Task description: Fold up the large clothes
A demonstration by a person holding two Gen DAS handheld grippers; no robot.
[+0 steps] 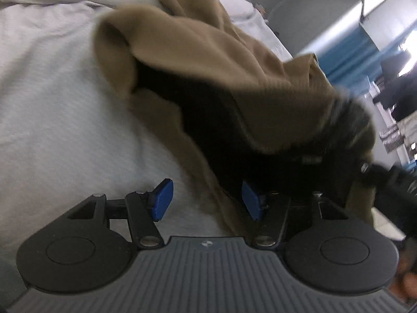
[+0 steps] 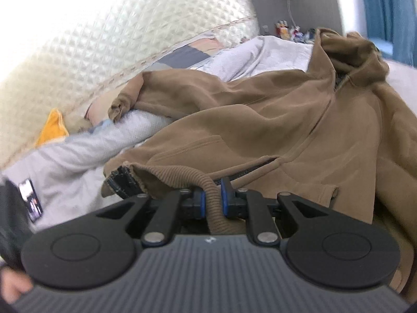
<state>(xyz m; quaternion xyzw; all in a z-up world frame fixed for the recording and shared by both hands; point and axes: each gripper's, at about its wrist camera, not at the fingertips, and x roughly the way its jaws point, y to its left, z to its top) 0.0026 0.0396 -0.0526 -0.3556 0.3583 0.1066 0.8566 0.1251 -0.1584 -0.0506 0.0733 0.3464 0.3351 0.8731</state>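
While spread rumpled, brown hoodie [image 2: 260,120] shows its ribbed hem [image 2: 182,176] pinched.

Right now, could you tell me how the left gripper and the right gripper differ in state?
The left gripper stands open with nothing pinched; the right gripper is shut on the ribbed hem of the brown zip-up hoodie. Both have blue pads and black linkages.

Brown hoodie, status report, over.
Right gripper shut on ribbed hem. Left gripper open, empty. Brown hoodie unfolded on bed. Nothing blocking.
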